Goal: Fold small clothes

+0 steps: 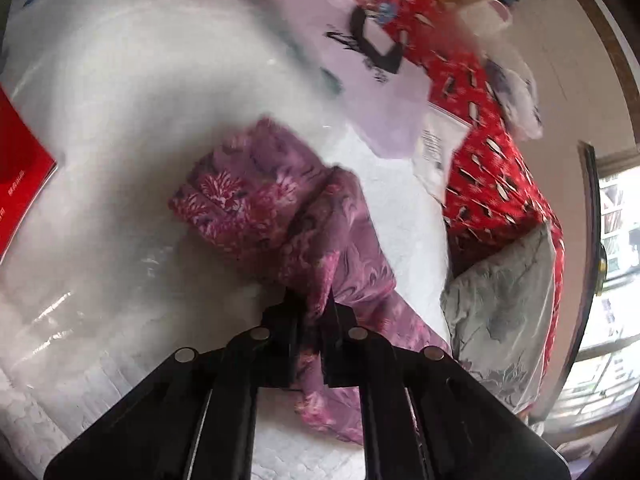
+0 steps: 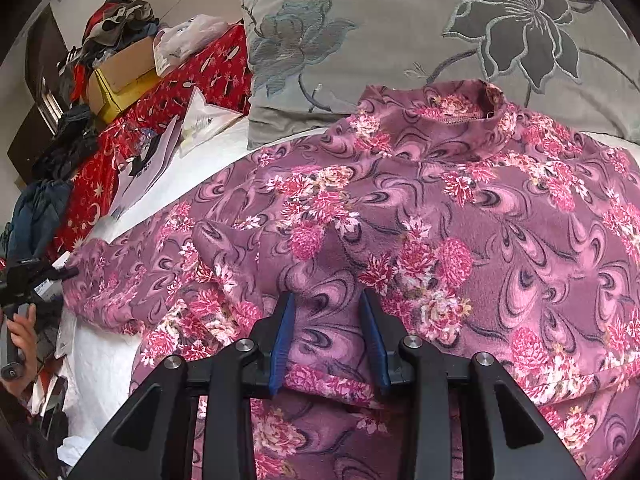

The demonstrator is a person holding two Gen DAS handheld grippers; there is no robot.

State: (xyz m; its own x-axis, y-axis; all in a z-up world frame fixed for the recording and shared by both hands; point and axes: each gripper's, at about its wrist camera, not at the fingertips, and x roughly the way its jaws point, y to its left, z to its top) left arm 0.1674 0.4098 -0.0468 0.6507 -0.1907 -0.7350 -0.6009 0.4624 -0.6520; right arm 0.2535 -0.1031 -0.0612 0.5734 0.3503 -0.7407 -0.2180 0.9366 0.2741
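Observation:
A purple top with pink flowers [image 2: 460, 216] lies spread on the white bed [image 2: 104, 352], its collar toward a grey pillow. My right gripper [image 2: 330, 300] is partly closed, with a raised fold of the top's fabric between its blue pads [image 2: 282, 336]. My left gripper [image 1: 310, 298] is shut on the end of the top's sleeve [image 1: 280, 208] and holds it lifted over the bed. In the right wrist view the left gripper [image 2: 60, 274] shows at the far left on the sleeve end, held by a hand.
A grey flowered pillow [image 2: 400, 28] lies behind the collar. A red patterned cloth [image 1: 492, 168] with papers [image 1: 380, 92], a cardboard box [image 2: 120, 76] and piled clothes runs along the bed's side. A window [image 1: 616, 264] is at the right.

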